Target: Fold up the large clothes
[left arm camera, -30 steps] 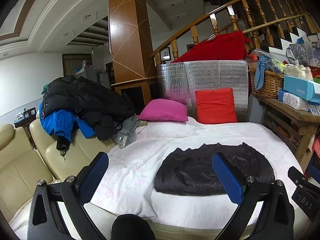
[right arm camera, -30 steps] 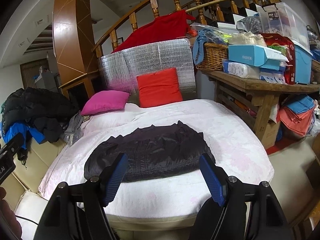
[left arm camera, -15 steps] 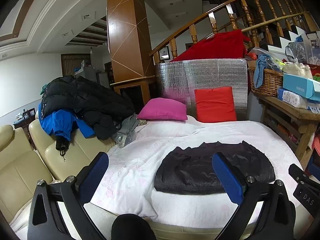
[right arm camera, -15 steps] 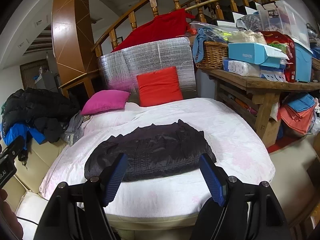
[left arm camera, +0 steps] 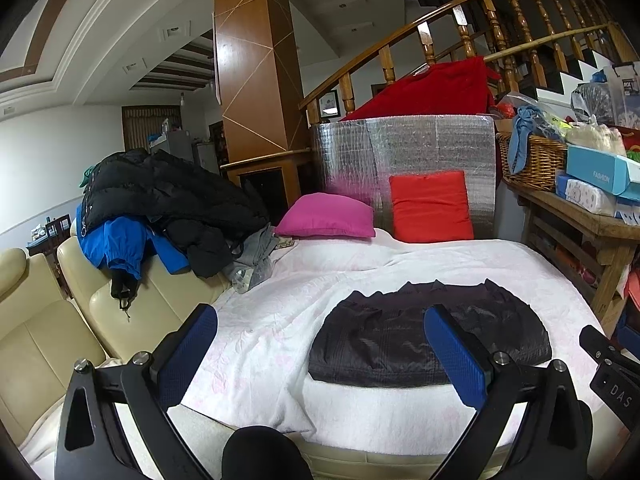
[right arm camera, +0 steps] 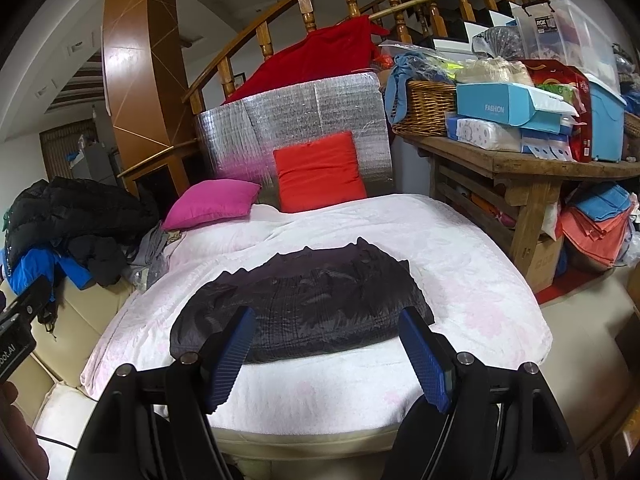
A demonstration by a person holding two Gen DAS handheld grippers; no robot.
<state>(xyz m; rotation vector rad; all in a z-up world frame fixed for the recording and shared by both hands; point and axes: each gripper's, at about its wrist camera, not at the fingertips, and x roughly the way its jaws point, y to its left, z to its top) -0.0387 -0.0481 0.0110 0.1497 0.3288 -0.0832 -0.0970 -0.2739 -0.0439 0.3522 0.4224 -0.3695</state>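
Lying flat on the white bedspread [right arm camera: 472,280], the dark quilted garment [right arm camera: 304,300] already reads as a compact, roughly rectangular bundle with a ragged far edge, so the folding of this piece looks largely done. In the right wrist view it sits at the centre of the bed, toward the near edge; in the left wrist view it lies at about 4 o'clock from the picture's middle. Neither tool touches it. The left gripper [left arm camera: 320,356] hovers short of the bed with its blue fingers [left arm camera: 188,356] spread wide and nothing between them. The right gripper [right arm camera: 328,356] is likewise held back, its fingers [right arm camera: 424,364] wide apart and empty, the garment only seen beyond them.

What is left, judging by the scene, is the heap of black and blue jackets [left arm camera: 160,212] piled on the cream sofa [left arm camera: 48,332] at 9 o'clock of the bed, which seems to be unfolded work waiting. The folded piece may also need to be moved aside first.

Several things stay unclear. How many layers the dark bundle has, and whether sleeves are tucked under, cannot be told from above. The jacket heap is a tangle, so the number of garments in it is uncertain. A grey item [left arm camera: 256,256] beside the pink pillow [left arm camera: 328,216] is too crumpled to name. The bed's near edge is cut off by the gripper bodies, and the wooden counter [right arm camera: 532,164] at 3 o'clock is crowded with boxes and a basket.
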